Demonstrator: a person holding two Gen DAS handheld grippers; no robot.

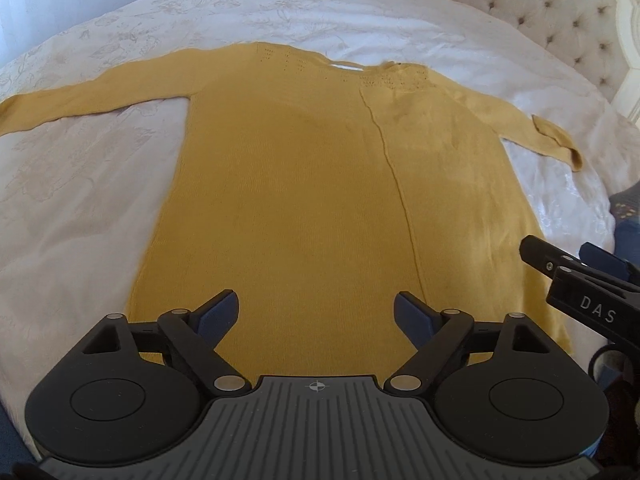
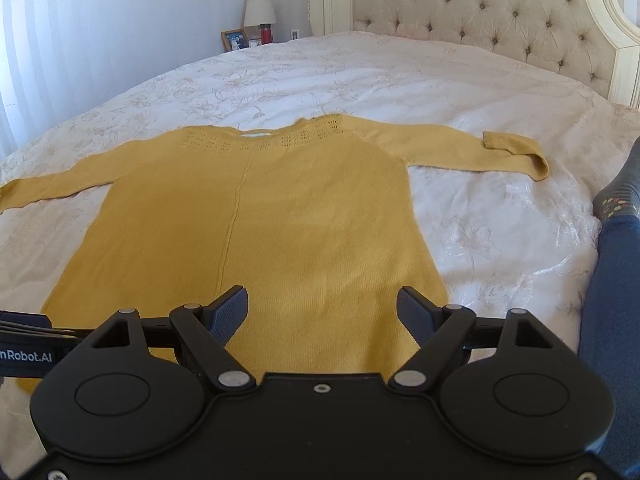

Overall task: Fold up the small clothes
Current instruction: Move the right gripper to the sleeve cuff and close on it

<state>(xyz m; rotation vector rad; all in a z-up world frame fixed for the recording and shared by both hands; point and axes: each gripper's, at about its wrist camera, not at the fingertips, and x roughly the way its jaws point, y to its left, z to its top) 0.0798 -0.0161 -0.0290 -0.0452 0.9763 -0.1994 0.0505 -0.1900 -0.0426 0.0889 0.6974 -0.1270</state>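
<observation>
A mustard-yellow knit sweater (image 1: 300, 200) lies flat on the white bedspread, neckline away from me, hem toward me, both sleeves spread out sideways. The right sleeve's cuff (image 1: 558, 140) is folded back on itself. The sweater also shows in the right wrist view (image 2: 260, 232). My left gripper (image 1: 316, 312) is open and empty, hovering over the hem at its middle. My right gripper (image 2: 322, 308) is open and empty, over the hem's right part. The right gripper's body shows at the right edge of the left wrist view (image 1: 584, 280).
The white floral bedspread (image 2: 480, 240) surrounds the sweater. A tufted headboard (image 2: 480, 12) stands at the far right. A nightstand with a lamp (image 2: 260, 8), a photo frame and a red cup stands behind the bed. A person's jeans leg and sock (image 2: 616, 240) are at the right edge.
</observation>
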